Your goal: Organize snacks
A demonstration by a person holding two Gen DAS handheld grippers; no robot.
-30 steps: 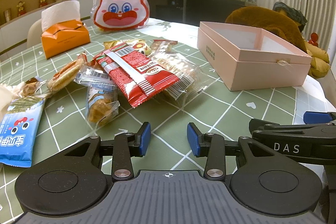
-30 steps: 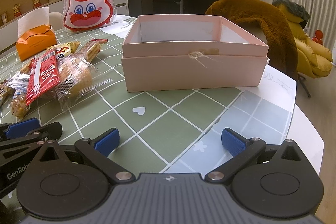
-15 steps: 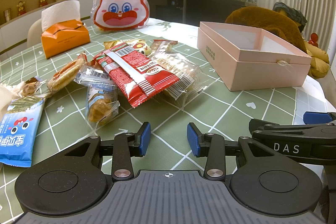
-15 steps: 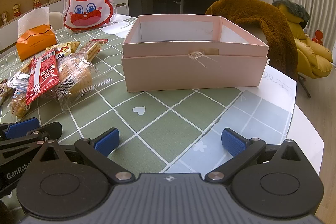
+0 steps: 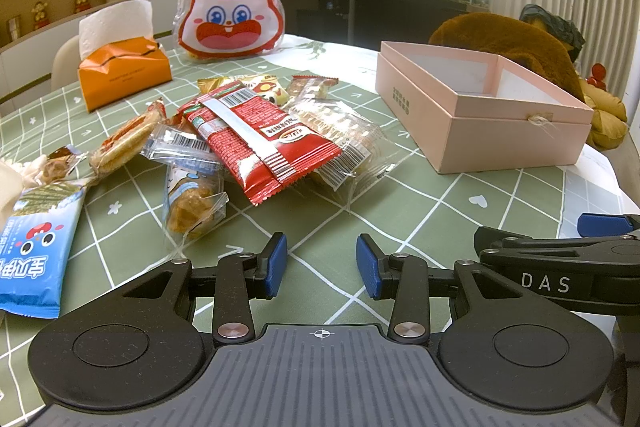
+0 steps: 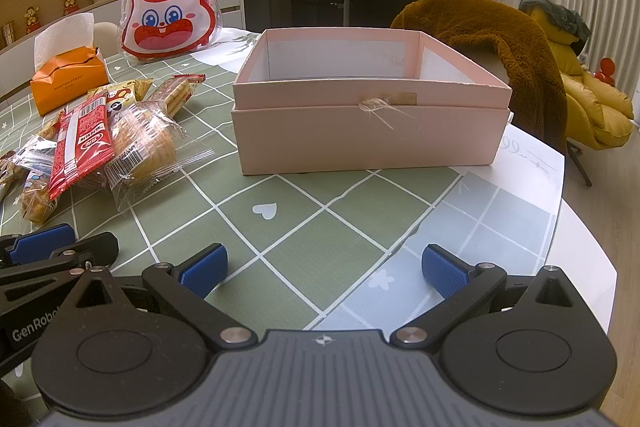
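A heap of wrapped snacks lies on the green checked tablecloth (image 5: 420,227), topped by a red packet (image 5: 260,135) (image 6: 80,143). Clear-wrapped biscuits (image 5: 340,143) (image 6: 148,147) sit beside it, a small pastry pack (image 5: 192,203) in front, and a blue packet (image 5: 32,251) at the left edge. An open pink box (image 5: 480,131) (image 6: 368,139) stands to the right; what I see of its inside is bare. My left gripper (image 5: 321,265) hovers open just short of the heap, nothing between its pads. My right gripper (image 6: 324,269) stands wide open in front of the box, holding nothing.
A rabbit-face bag (image 5: 232,15) (image 6: 168,15) and an orange tissue box (image 5: 124,67) (image 6: 70,79) stand at the back. A brown furry throw (image 6: 500,47) hangs over a chair behind the box. The table edge (image 6: 580,247) curves off at the right.
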